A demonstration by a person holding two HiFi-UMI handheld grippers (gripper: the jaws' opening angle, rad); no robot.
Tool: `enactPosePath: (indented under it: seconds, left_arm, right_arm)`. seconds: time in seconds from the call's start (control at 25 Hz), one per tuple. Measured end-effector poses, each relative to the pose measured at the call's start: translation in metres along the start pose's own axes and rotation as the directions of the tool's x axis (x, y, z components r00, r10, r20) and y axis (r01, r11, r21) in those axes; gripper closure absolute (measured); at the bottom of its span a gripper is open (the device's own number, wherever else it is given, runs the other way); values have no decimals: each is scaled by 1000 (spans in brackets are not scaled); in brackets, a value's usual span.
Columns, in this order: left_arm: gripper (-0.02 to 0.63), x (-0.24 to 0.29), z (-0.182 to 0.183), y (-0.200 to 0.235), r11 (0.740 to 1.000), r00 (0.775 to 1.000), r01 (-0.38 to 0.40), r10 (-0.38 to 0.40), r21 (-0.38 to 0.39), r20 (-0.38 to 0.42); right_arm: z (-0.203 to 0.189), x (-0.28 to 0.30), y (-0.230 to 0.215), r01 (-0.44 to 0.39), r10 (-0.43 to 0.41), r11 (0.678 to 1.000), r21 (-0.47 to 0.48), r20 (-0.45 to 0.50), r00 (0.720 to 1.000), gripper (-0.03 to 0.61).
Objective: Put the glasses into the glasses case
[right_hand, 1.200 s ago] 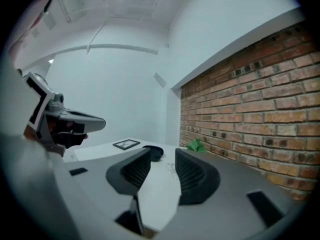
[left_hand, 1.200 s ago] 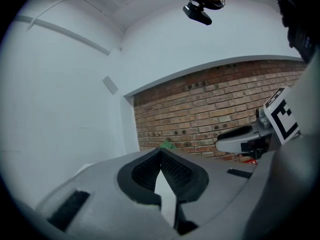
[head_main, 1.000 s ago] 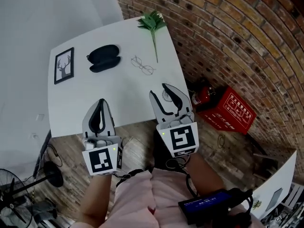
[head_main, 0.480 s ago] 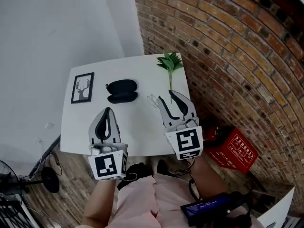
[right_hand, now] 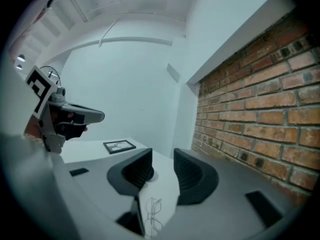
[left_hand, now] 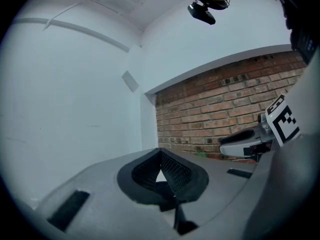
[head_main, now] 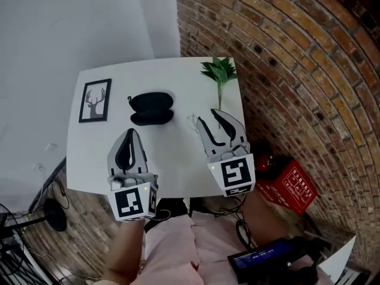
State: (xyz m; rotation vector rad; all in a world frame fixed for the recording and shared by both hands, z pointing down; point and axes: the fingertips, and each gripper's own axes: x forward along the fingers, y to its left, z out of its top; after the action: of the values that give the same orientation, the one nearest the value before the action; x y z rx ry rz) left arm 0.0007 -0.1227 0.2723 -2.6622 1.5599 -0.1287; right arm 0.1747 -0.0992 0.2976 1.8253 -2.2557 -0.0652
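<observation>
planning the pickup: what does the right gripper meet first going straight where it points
Likely the thin wire-framed glasses on the white table, lying just ahead between the right gripper's open jaws; depth is unclear; it might pass above them.

On the white surface (head_main: 95,153): framed deer picture (head_main: 95,100) left, black glasses case (head_main: 151,108) centre, wire-rimmed glasses (right_hand: 154,210) right, green leafy sprig (head_main: 219,73) behind them.
</observation>
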Motion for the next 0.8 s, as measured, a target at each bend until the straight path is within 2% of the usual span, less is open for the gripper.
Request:
enactPosePath:
  seconds: [0.16,0.32,0.56,0.8]
  left_arm:
    - [614,16,-30,13,1000,1000,-8,8,-25,-26]
    - [614,30,-62,20,999,996,-5,2,-35,-89]
    - [614,37,-109,17,998,980,11,-25,-67,-199]
    - [614,37,-148,16,997,964,16,-37,-82,-264]
  right_arm:
    - [-31,16,4,-27,27,1000,11,-71,997,437]
    - [-71,24,8,-41,47,998,41,-162,986,437]
    - [-140,26,28,-76,95,994,75,-311,945,443]
    - [-177,31,28,-77,98,995,69,-391,915,465]
